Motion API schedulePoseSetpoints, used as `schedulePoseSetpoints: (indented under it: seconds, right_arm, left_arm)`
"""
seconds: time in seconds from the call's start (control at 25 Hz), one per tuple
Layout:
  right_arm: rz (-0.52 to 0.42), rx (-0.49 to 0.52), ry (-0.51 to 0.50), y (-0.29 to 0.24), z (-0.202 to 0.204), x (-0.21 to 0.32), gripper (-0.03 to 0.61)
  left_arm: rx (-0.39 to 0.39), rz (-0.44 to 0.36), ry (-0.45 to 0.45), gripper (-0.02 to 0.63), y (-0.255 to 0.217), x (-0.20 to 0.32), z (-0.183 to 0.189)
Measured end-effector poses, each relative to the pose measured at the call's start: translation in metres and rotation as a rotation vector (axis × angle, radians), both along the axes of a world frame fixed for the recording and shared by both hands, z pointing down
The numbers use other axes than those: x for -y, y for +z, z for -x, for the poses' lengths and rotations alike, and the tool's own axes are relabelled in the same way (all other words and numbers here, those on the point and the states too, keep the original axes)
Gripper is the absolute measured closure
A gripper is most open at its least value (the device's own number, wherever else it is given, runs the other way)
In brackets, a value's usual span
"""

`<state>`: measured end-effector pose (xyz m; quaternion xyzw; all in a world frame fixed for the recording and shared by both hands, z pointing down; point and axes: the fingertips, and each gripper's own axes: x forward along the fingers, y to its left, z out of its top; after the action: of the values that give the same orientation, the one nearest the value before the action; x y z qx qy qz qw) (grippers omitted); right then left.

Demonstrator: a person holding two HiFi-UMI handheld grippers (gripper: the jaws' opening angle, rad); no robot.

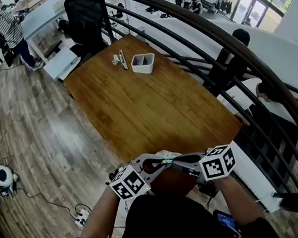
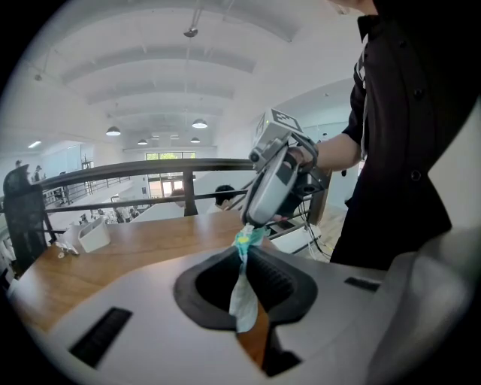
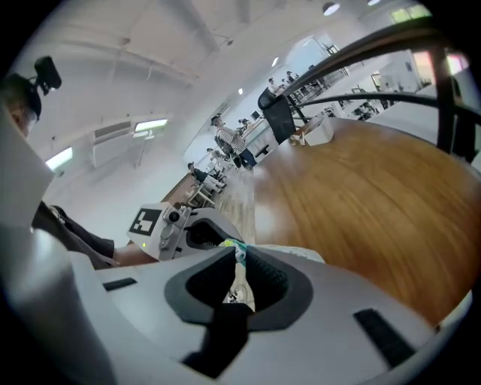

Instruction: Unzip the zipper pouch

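Two hand-held grippers meet above the near edge of a wooden table (image 1: 152,104), close to the person's body. Each carries a cube printed with black-and-white square patterns, and no words can be read on them.

The left gripper (image 2: 244,274) has its jaws clamped on a thin fold of the pouch (image 2: 241,295), pale fabric with a teal end. The fabric runs up the narrow slot between the ribbed pads, and the teal end pokes out past the tips. The right gripper (image 3: 239,271) faces it tip to tip, jaws pinched on the same pouch from the other side. The pouch hangs between the two, off the table.

At the far end of the table stands a small white bin (image 1: 143,63).
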<state>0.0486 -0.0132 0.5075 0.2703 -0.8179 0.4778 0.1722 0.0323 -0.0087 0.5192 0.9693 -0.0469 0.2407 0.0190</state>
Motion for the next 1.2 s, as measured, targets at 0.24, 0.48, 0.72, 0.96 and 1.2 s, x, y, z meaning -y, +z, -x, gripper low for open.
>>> schedulePoseSetpoints:
  seconds: [0.24, 0.48, 0.72, 0.96, 1.2]
  right_arm:
    - [0.040, 0.098, 0.070, -0.006, 0.006, 0.002, 0.546]
    - [0.026, 0.069, 0.083, -0.002, 0.005, 0.001, 0.572]
    - [0.017, 0.032, 0.085, 0.001, 0.008, 0.002, 0.575]
    - [-0.014, -0.027, 0.084, 0.006, 0.006, 0.002, 0.572]
    - [-0.047, -0.083, 0.093, 0.005, 0.005, 0.003, 0.578]
  left_arm:
    - [0.010, -0.003, 0.022, 0.575, 0.001, -0.005, -0.002]
    - [0.009, 0.000, 0.014, 0.575, 0.004, -0.005, -0.001]
    - [0.019, -0.031, 0.013, 0.575, 0.004, -0.002, 0.003]
    - [0.022, -0.047, 0.023, 0.575, 0.005, -0.003, 0.004]
    - [0.035, -0.052, 0.010, 0.574, 0.008, -0.003, 0.001]
